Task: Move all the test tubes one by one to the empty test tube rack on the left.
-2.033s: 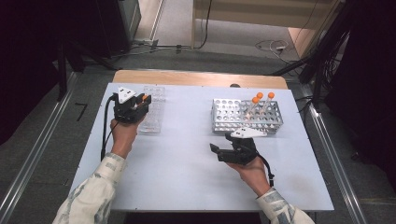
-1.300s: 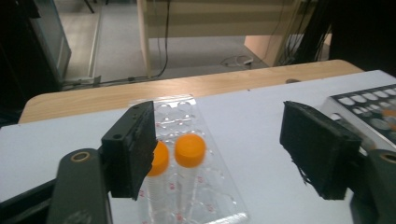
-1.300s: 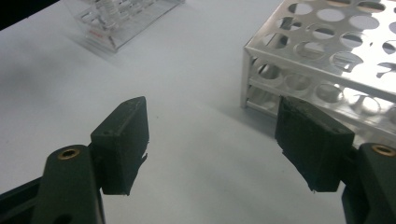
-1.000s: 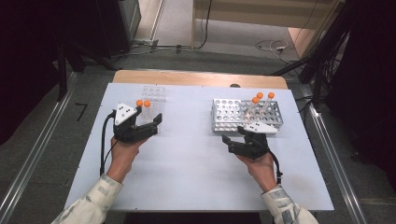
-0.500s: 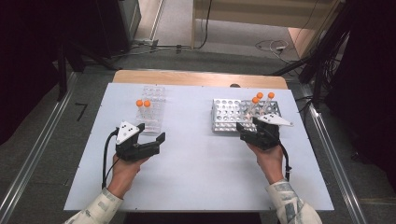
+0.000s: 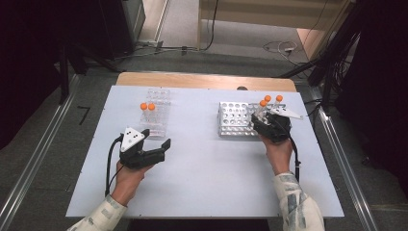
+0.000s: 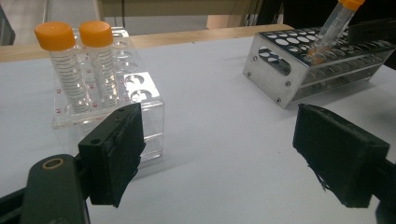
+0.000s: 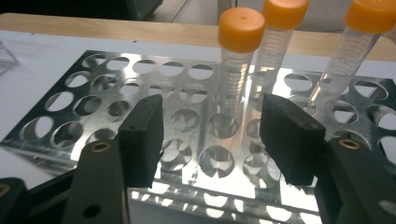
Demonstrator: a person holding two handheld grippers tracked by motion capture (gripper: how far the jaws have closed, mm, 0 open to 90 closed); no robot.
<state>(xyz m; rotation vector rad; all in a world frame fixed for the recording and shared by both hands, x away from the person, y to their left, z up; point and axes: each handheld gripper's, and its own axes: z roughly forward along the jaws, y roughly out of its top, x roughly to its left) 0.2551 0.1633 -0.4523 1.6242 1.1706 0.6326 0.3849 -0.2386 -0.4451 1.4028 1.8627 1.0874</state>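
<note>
White table (image 6: 202, 187) on a grey floor, wooden strip along its far edge. Two orange-capped tubes (image 6: 147, 107) already stand in the clear rack (image 6: 156, 113) at left; three tubes (image 8: 236, 60) remain in the metal rack (image 6: 234, 120) at right, so the transfer appears under half done. Right claw (image 8: 212, 133) hovers low over the metal rack's near holes, jaws half apart and just now closing, nothing between them, nearest tube just beyond. Left claw (image 7: 219, 154) rests wide open and empty near the clear rack. Bare table between the racks leaves free passage; the metal rack sits near the right edge.
</note>
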